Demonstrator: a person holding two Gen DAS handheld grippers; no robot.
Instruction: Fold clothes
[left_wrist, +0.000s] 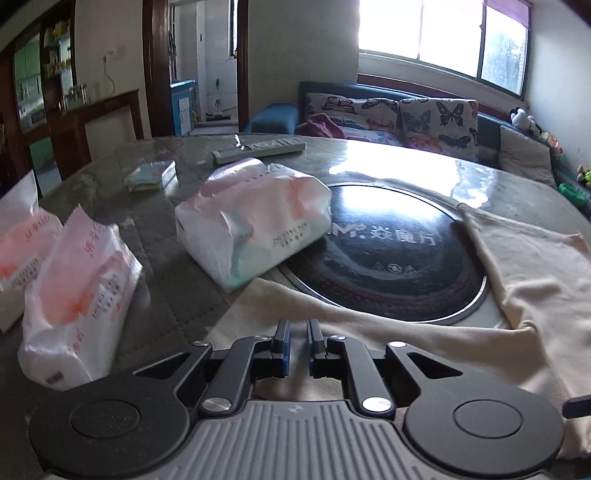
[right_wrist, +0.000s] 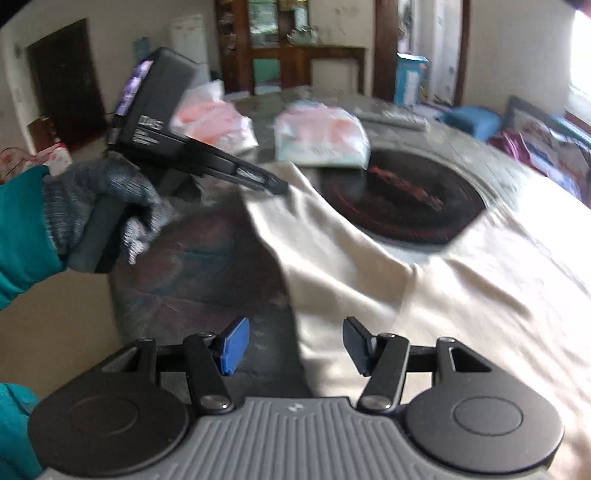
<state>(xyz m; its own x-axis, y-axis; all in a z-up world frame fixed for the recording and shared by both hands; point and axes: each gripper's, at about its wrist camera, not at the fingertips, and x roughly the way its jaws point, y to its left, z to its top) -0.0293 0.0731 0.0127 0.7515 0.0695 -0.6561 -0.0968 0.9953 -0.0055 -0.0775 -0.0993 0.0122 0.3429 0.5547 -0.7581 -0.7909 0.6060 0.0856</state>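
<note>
the round grey desk (left_wrist: 155, 280) carries a cream garment (right_wrist: 424, 295) spread over its near side, one edge lapping the black round hob (left_wrist: 384, 254) set in the middle. three tissue packs sit beyond the cloth; the nearest tissue pack (left_wrist: 255, 218) overhangs the hob's rim. the left claw (left_wrist: 298, 334) is nearly pressed together, a narrow gap showing, low over the garment's edge. the right claw (right_wrist: 295, 345) is spread wide above the garment's left border.
</note>
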